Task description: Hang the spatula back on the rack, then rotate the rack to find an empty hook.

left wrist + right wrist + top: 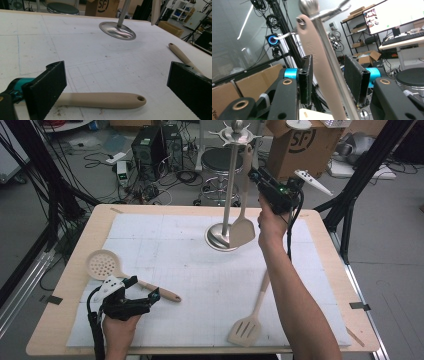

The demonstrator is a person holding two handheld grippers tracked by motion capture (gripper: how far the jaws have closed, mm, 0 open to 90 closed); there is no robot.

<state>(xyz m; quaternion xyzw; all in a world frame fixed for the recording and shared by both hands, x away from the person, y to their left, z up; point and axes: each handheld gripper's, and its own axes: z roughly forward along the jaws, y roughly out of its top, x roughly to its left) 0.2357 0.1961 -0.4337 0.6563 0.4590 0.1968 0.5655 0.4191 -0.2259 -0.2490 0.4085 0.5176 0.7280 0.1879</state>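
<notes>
Right tool is up high at the metal stand, jaws part-way apart with the handle of the beige turner standing between them. In the right gripper view that handle runs up through the gap and a sliver of daylight shows on either side, so the pads are not pressing it. The hole at the handle's top sits right at one of the stand's hook arms; whether it is fully seated on the hook I cannot tell. The turner's flat blade hangs low, just beside the stand's round base and in front of it. Over to the left tool, down at the near left of the tabletop, well apart from the stand: jaws spread wide, nothing pinched. In the left gripper view the skimmer's handle lies flat on the white mat and crosses the gap between the jaws. The skimmer has its perforated bowl to the stand's near left. A slotted turner lies near the front edge, on the stand's near side, partly hidden under the right forearm.
</notes>
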